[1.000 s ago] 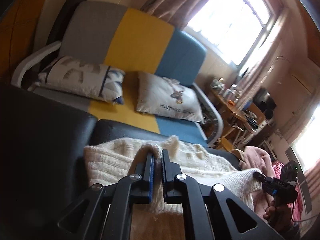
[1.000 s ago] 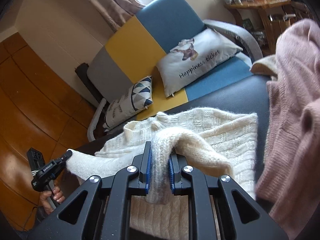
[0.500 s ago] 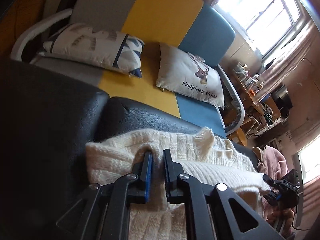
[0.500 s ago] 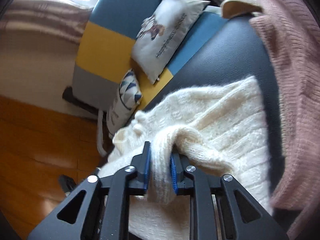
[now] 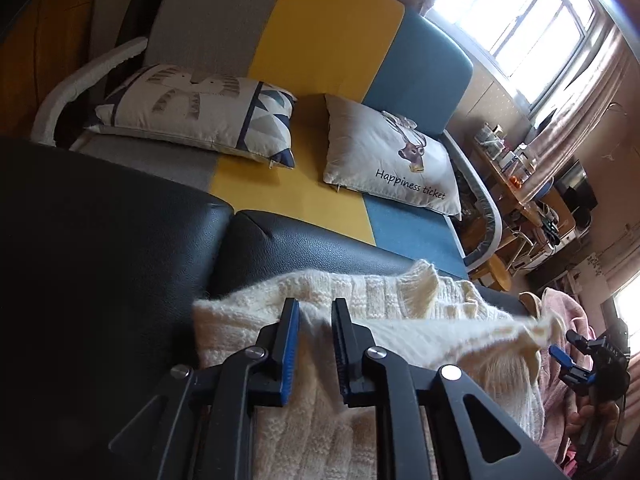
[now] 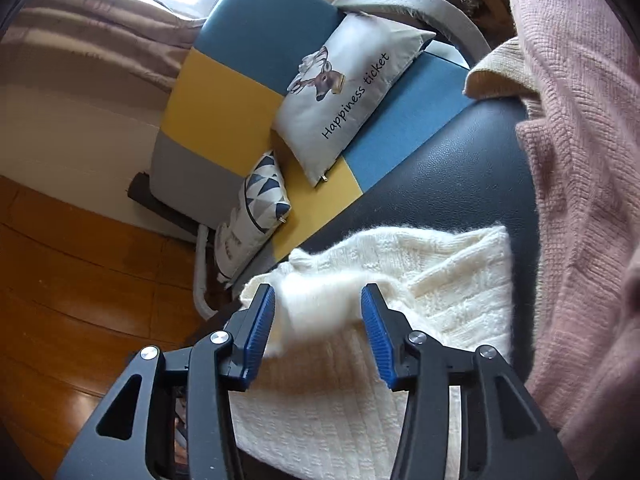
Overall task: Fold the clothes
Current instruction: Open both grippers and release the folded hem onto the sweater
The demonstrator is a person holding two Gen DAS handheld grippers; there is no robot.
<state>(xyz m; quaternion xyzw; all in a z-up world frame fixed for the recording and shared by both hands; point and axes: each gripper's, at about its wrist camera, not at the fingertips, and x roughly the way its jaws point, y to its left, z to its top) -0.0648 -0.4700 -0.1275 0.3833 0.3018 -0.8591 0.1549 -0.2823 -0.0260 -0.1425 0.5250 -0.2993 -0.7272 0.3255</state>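
Note:
A cream knit sweater (image 5: 400,304) lies on a black leather surface (image 5: 120,260), with one sleeve folded across its body. My left gripper (image 5: 315,320) hovers over the sweater's left part. Its jaws are opening, and a ridge of knit lies slack between the pads. My right gripper (image 6: 318,312) stands over the sweater (image 6: 440,280), jaws opening wide. The blurred sleeve end sits loose between its pads without touching them. In the left wrist view the right gripper (image 5: 564,344) shows at the far right, held in a hand just off the sleeve tip.
A pink knit garment (image 6: 580,160) is heaped at the right of the leather surface (image 6: 460,168), with a tan garment (image 6: 496,68) behind it. Beyond stands a grey, yellow and blue sofa (image 5: 320,60) with two pillows. Wooden floor (image 6: 80,280) lies to the left, and a cluttered shelf (image 5: 512,168) stands by the window.
Both grippers were shut on the cream knit and have parted their jaws. The right one let the sleeve go and it dropped onto the sweater. Both hands sank closer to it.

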